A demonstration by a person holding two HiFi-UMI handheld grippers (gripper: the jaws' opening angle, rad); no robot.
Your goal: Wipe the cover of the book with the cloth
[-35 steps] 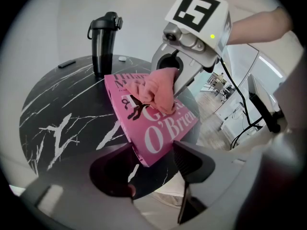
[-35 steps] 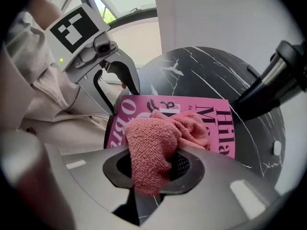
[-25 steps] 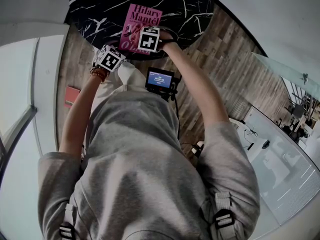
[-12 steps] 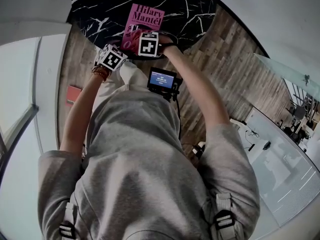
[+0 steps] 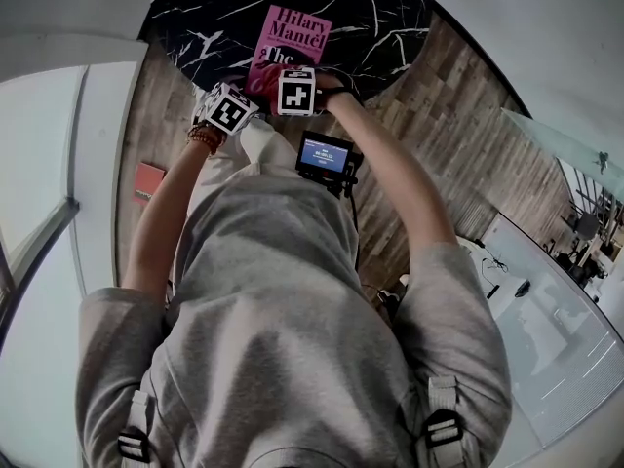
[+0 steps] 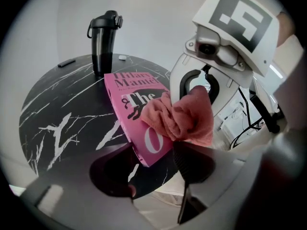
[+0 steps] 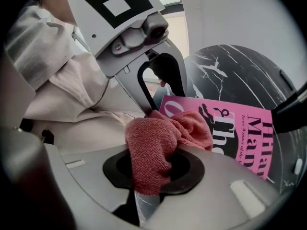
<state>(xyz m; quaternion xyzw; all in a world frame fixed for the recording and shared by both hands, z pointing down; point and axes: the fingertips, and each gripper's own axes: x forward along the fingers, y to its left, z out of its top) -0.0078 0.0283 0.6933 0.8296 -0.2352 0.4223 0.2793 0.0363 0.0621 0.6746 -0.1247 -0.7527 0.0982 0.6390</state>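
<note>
A pink book lies flat at the near edge of a round black marble table. My right gripper is shut on a bunched red cloth that rests on the book's near end. From the left gripper view the cloth covers the lower right of the cover. My left gripper is open, its jaws wide apart either side of the book's near corner. In the head view both marker cubes sit close together over the book's near end, hiding the jaws.
A black lidded tumbler stands at the table's far side, with a small dark object beside it. A red flat thing lies on the wooden floor to the left. A small screen hangs at the person's chest.
The right gripper has slid the cloth toward the book's near end, uncovering more of the title. The left gripper stays at the near corner.
</note>
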